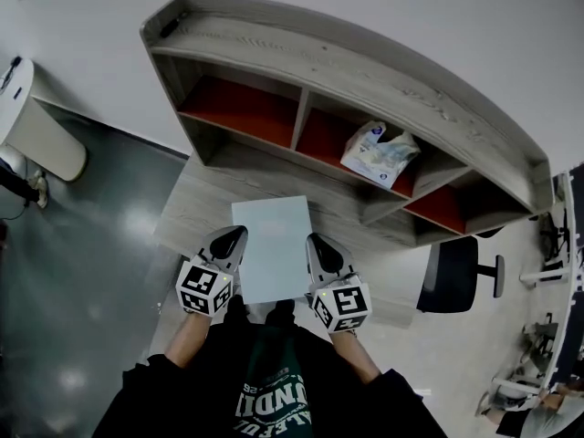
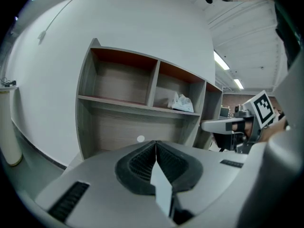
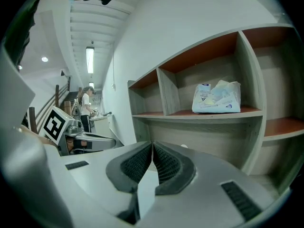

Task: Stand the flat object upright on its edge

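Flat panel (image 1: 272,249) held over the counter (image 1: 193,215). The left gripper (image 1: 235,236) and right gripper (image 1: 315,242) each have their fingers clamped on one side edge. Likely risk: uneven tilting twists the thin panel out of these narrow grips. Its broad face is up and its long axis runs toward the shelf (image 1: 365,73).

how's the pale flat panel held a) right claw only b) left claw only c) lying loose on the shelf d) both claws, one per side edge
D: the left claw and the right claw are each shut on a side edge of the flat panel.
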{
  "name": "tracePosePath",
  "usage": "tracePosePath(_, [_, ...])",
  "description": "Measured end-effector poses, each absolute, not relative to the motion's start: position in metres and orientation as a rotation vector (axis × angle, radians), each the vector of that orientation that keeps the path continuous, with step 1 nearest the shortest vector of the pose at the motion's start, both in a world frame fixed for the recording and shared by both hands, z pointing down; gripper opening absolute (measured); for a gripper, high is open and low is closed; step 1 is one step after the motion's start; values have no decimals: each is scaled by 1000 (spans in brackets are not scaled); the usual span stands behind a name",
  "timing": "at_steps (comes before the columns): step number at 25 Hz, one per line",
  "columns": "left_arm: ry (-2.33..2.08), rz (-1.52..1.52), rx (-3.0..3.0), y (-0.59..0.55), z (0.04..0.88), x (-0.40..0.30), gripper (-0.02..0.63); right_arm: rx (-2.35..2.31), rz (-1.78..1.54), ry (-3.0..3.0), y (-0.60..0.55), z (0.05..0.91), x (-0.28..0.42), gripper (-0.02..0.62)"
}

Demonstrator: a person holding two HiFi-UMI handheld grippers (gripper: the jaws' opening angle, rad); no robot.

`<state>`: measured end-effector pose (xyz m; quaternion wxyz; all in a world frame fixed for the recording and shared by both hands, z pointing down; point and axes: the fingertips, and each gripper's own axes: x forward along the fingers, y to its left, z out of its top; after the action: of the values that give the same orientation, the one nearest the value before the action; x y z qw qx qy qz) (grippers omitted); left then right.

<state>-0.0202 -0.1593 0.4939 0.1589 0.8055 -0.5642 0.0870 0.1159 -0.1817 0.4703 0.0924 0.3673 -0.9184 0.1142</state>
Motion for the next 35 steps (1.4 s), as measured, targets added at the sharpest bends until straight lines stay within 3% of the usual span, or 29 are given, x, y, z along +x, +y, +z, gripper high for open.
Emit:
tracePosePath(29, [-1702, 261, 2106, -155, 524, -31, 17, 833, 354, -2748, -206, 498, 109, 38])
tracePosePath(35, [-1647, 255, 2061, -153, 542, -25, 108, 752, 388, -2712, -205, 516, 107, 38])
